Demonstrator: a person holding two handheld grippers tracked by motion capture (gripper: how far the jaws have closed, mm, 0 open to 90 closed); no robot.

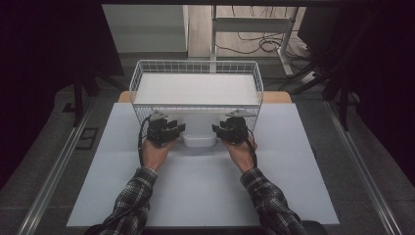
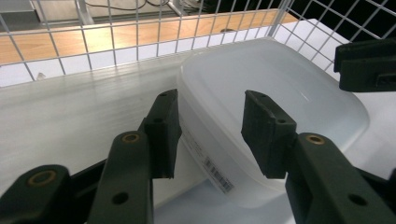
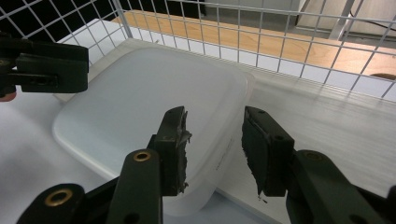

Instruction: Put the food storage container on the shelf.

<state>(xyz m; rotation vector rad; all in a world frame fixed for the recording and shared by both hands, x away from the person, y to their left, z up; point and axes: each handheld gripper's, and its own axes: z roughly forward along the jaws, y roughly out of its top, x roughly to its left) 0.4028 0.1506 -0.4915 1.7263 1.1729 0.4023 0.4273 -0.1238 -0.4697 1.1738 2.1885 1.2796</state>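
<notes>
Now both grippers, left gripper and right gripper, are flanking a white plastic container sitting before the wire basket, jaws parted, gripping nothing; closing evenly on opposite ends looks wisest.

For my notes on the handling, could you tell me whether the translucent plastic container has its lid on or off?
On: the container shows a flat, smooth lid reaching all four rounded edges, with no opening into the inside. It lies partly under the wire basket.
</notes>
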